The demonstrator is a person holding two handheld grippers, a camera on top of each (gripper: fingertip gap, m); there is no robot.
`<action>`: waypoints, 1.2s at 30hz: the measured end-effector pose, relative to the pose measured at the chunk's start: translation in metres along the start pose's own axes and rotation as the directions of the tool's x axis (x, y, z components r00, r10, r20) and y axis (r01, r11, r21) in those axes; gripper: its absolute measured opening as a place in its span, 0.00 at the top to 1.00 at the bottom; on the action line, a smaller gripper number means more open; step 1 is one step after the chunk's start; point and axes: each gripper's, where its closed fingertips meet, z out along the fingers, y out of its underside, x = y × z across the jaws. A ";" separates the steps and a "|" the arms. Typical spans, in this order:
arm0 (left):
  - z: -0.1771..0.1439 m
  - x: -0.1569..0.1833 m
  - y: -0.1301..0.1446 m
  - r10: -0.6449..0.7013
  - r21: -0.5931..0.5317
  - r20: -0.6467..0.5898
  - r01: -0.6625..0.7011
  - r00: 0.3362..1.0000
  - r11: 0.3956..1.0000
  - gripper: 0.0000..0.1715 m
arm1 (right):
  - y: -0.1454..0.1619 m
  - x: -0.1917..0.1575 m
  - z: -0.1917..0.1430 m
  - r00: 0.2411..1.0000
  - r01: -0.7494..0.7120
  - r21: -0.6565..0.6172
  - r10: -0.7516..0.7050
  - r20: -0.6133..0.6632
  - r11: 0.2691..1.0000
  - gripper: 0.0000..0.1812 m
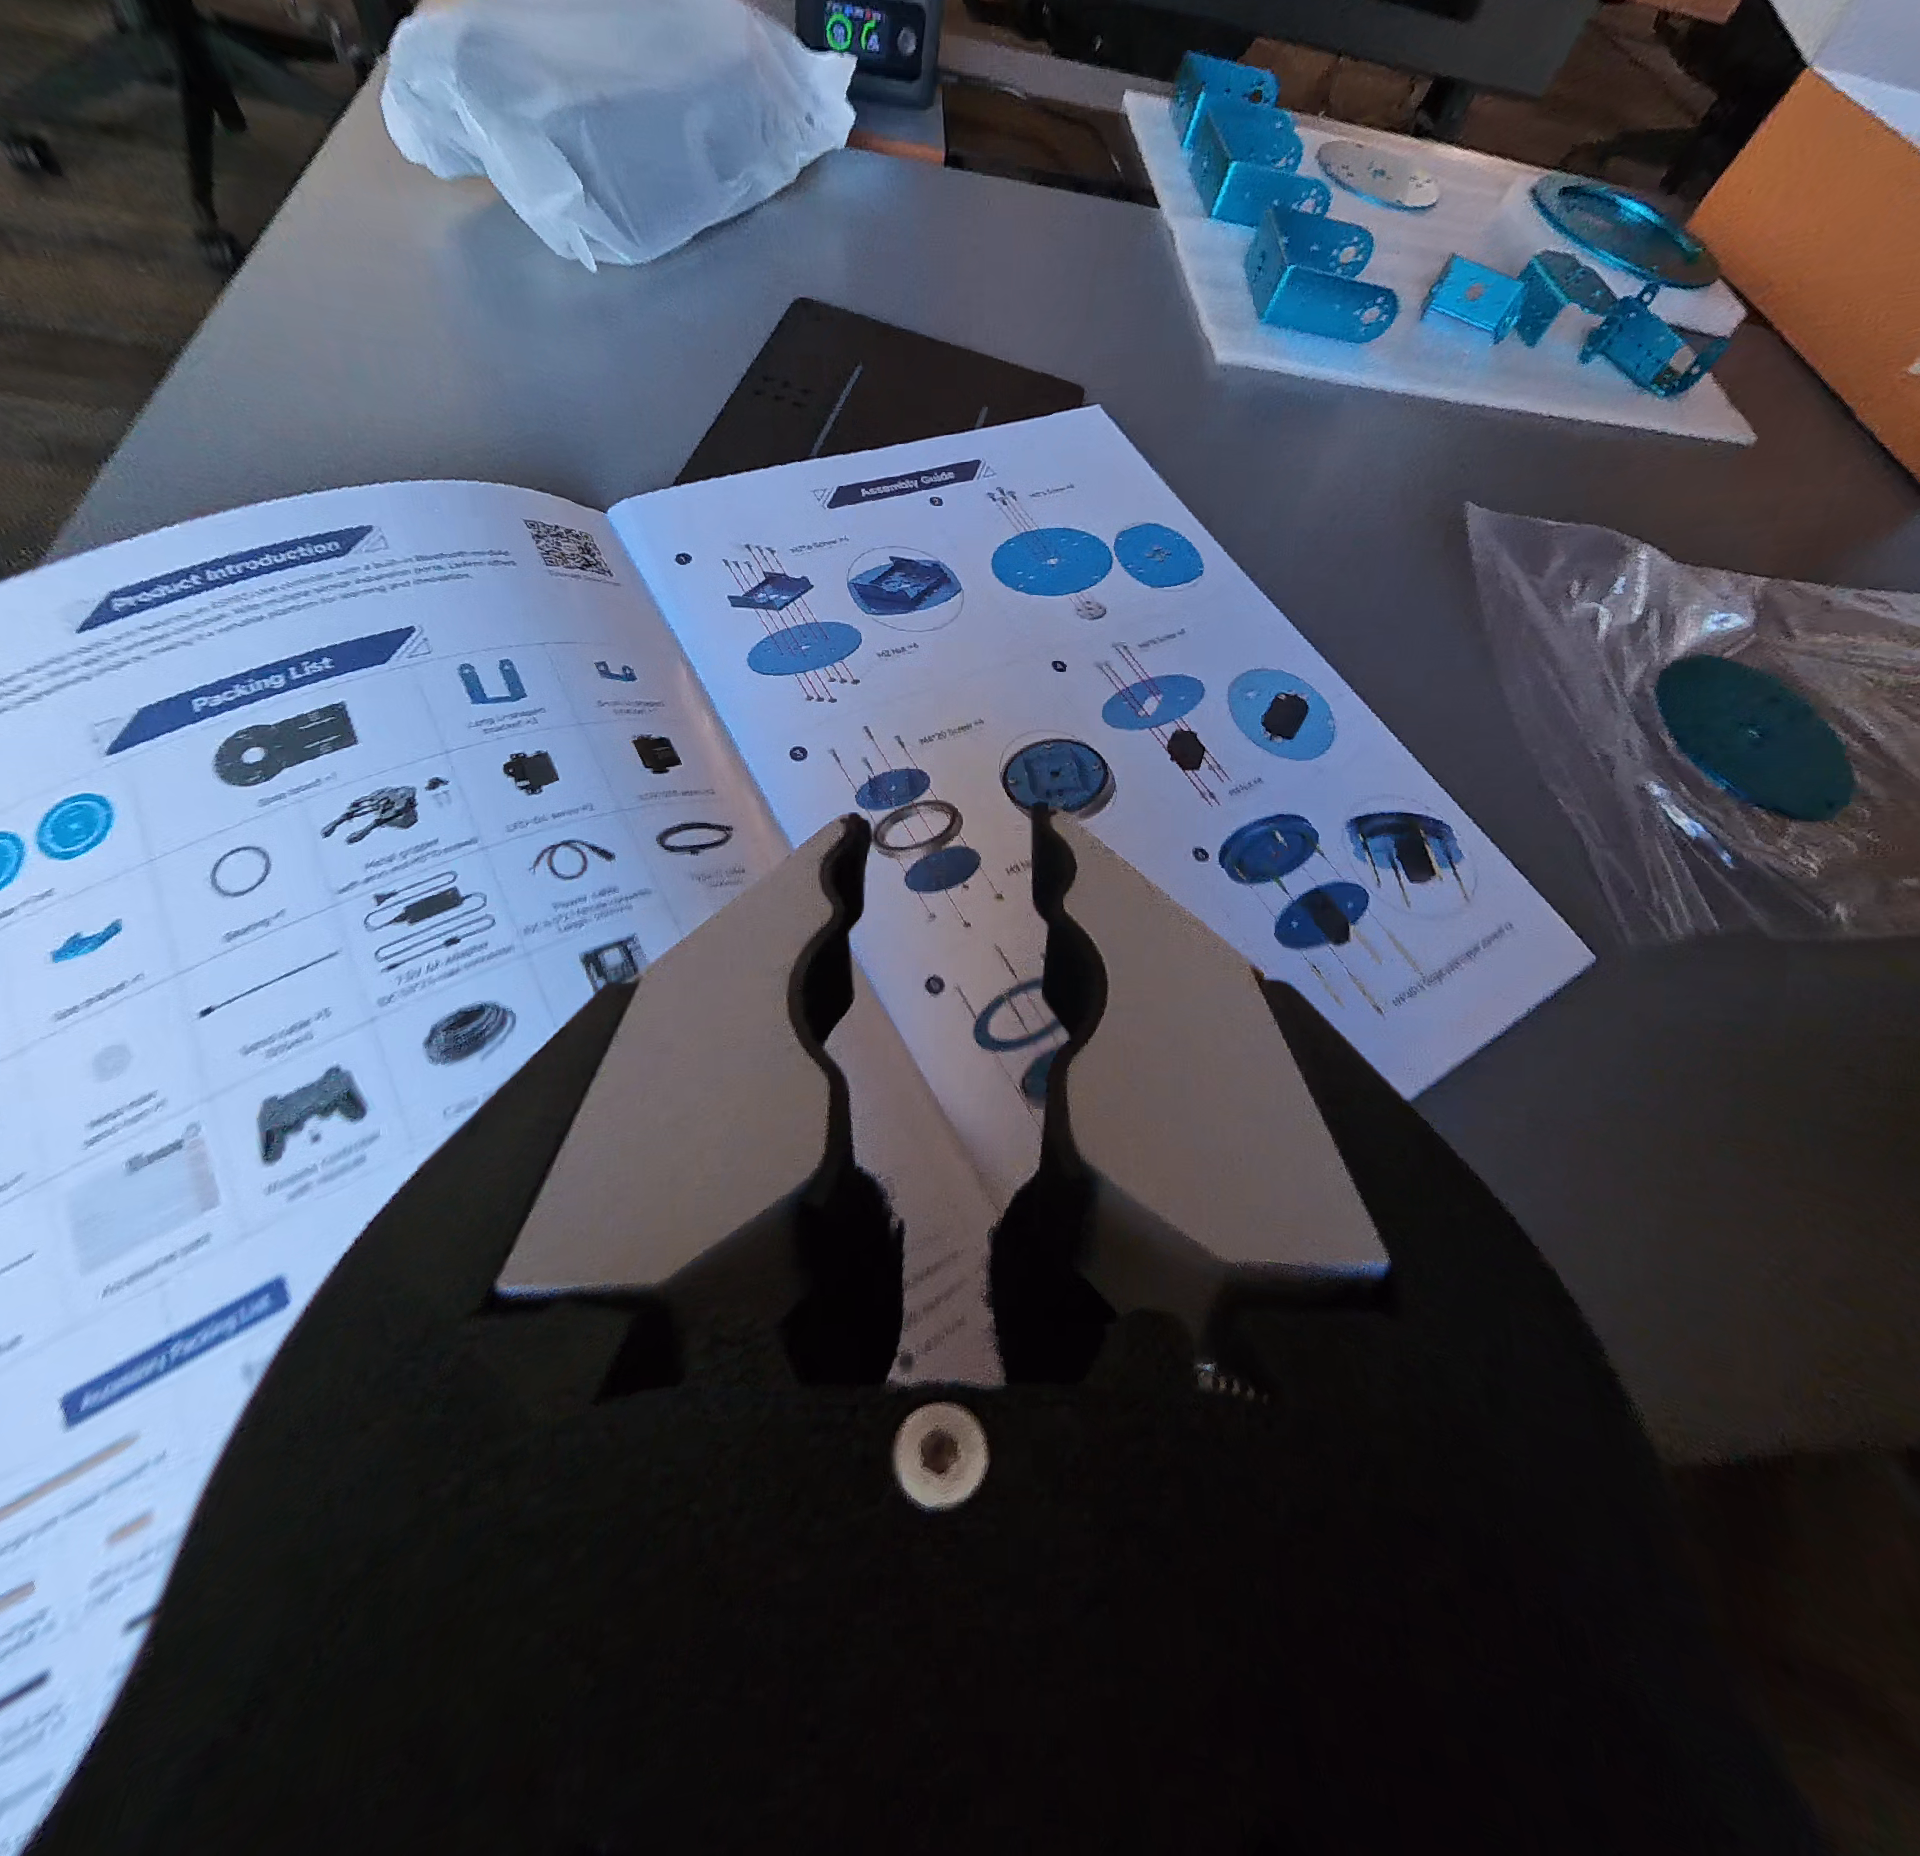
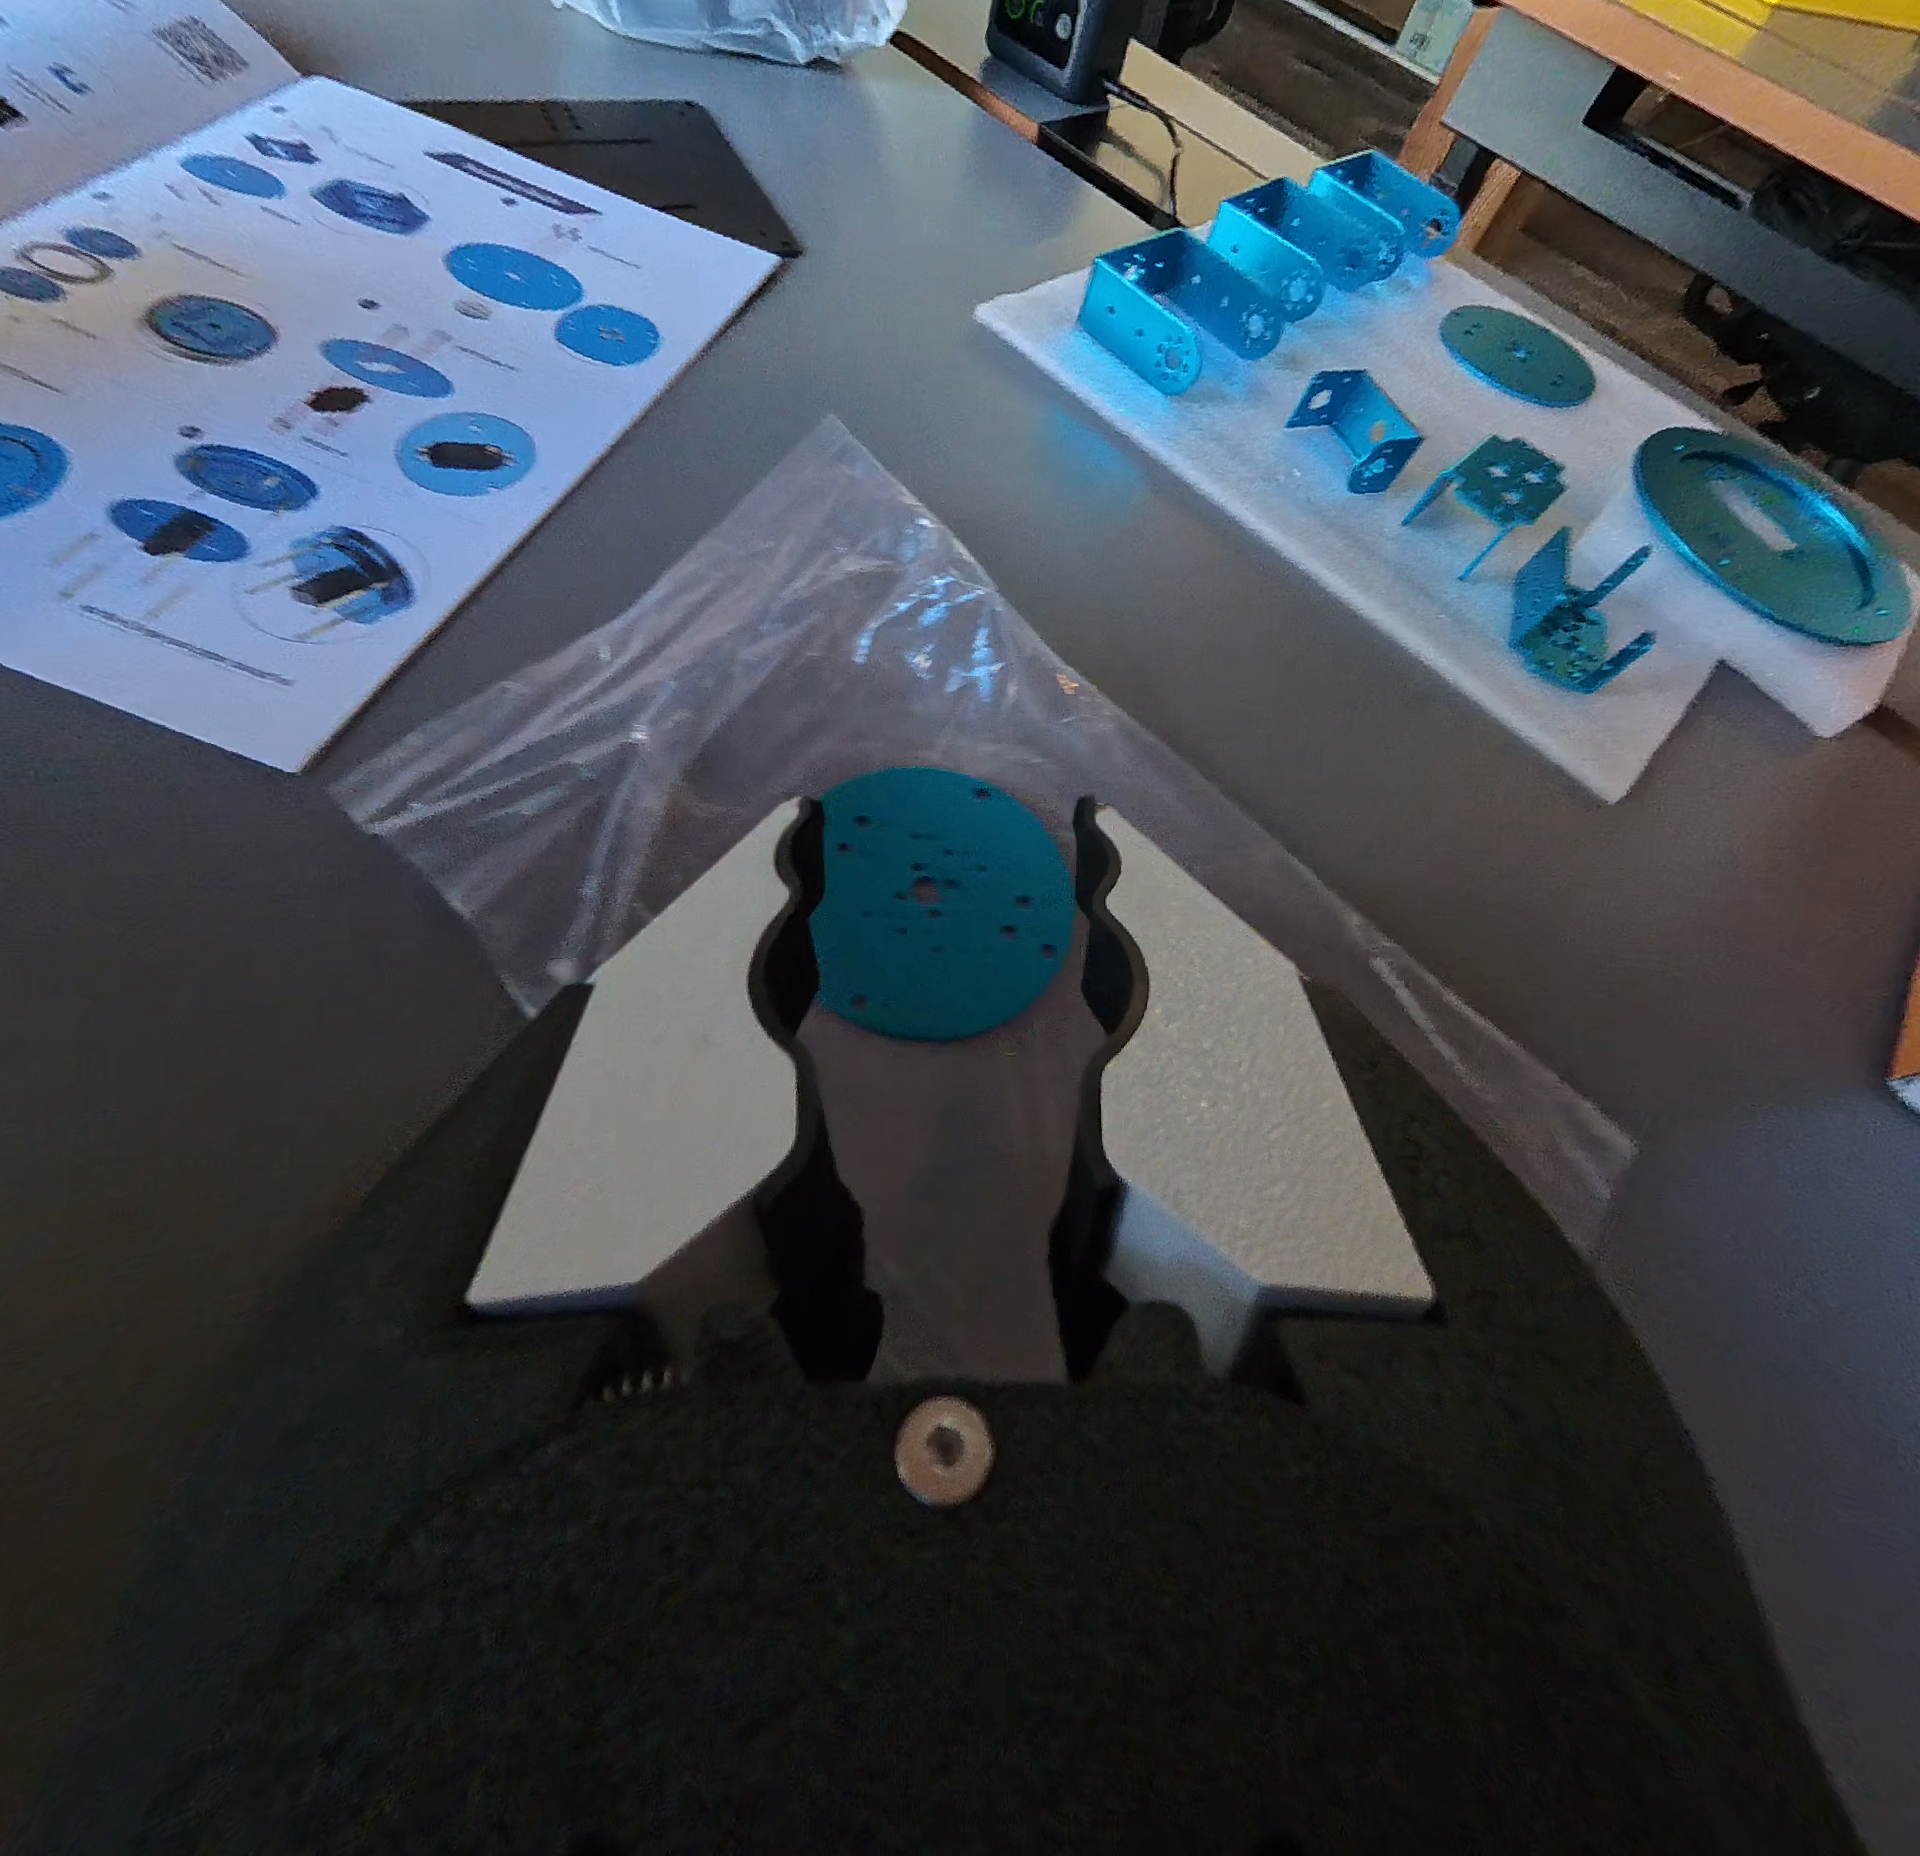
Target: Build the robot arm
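Note:
My left gripper [image 1: 945, 830] is open and empty. It hovers over the right page of an open white booklet [image 1: 436, 767] that lies on the grey table [image 1: 1299, 518]. My right gripper [image 2: 945, 819] is open, and a teal round disc with holes [image 2: 935, 902] shows between its fingers. The disc lies at a clear plastic bag [image 2: 727, 643], and I cannot tell whether it is in or on the bag. In the left wrist view the disc [image 1: 1756, 736] and the bag [image 1: 1621, 653] lie to the right of the booklet with no fingers around the disc.
A white foam sheet [image 2: 1195, 456] at the far right carries several blue metal brackets [image 2: 1184, 300], a flat disc [image 2: 1517, 357] and a large ring plate [image 2: 1766, 549]. A black plate [image 2: 623, 154] lies under the booklet. A crumpled white bag [image 1: 613, 92] and a small screen device [image 1: 868, 24] stand at the back. My right fingertips sit around 35 cm from my left ones.

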 end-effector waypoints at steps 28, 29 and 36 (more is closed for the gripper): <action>0.023 0.023 0.013 -0.010 -0.101 0.063 0.017 0.998 0.995 0.80 | 0.008 0.040 -0.012 0.968 -0.223 0.050 0.215 0.130 0.974 0.75; 0.022 0.025 0.014 -0.007 -0.101 0.067 0.014 0.998 0.995 0.80 | 0.011 0.036 -0.010 0.971 -0.206 0.030 0.200 0.134 0.978 0.75; 0.010 0.029 0.017 0.001 -0.095 0.085 0.007 0.996 0.995 0.80 | 0.023 0.018 -0.002 0.982 -0.101 -0.049 0.107 0.152 0.994 0.75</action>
